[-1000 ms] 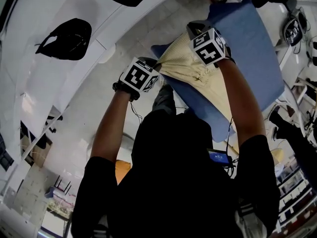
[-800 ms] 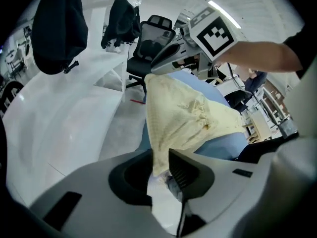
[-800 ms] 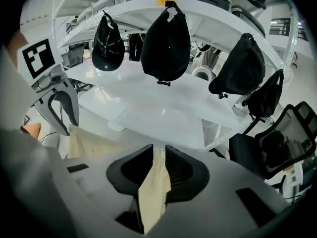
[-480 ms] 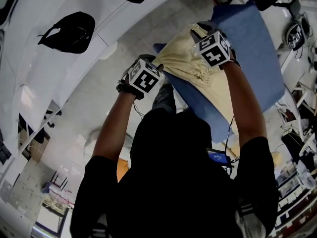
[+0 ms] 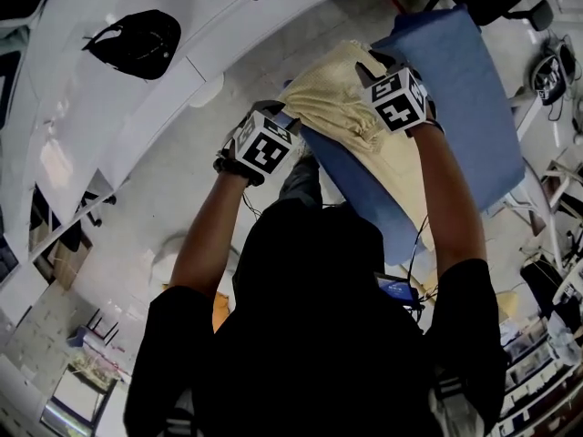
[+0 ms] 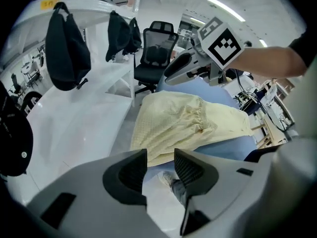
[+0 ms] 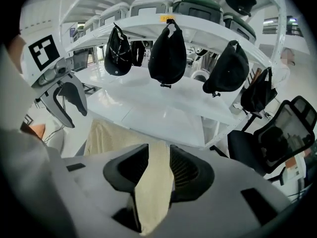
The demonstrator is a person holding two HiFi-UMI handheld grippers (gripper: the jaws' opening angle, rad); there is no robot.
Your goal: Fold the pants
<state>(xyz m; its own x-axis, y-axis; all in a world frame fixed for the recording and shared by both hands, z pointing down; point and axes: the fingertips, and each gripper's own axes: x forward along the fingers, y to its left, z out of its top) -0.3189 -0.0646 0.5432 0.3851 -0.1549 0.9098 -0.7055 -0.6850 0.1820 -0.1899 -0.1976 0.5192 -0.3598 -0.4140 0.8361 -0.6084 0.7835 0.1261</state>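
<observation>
Pale yellow pants [image 5: 342,98] on the blue desk [image 5: 465,126]. Bunched, not flat. Gathered waistband puckered across the middle of the heap. Part of the cloth past the desk's edge on the left-gripper side.

Left gripper [image 6: 159,168]: released, jaws apart and just been opening. Nothing between them. Through the gap only the near hem of the pants, then floor and a shoe [image 6: 169,178] lower down. Held just beside the desk's edge, pointed steeply down at the cloth, not touching it.

Right gripper [image 7: 159,168]: also released, jaws apart, just been opening. A strip of the pants lying loose in the gap, draped down over the gripper body. Pads not pinching it. Placed over the pants and above the desk in the head view.

Both marker cubes turned up toward the head camera. Left one beside the near edge of the pants, right one over the cloth itself. Forearms reaching down to each from the person below.

Around: a white shelf [image 7: 163,110] next to the desk. Black caps [image 7: 167,53] hung in a row from its upper rail. Black office chair [image 6: 157,51] near its end.
</observation>
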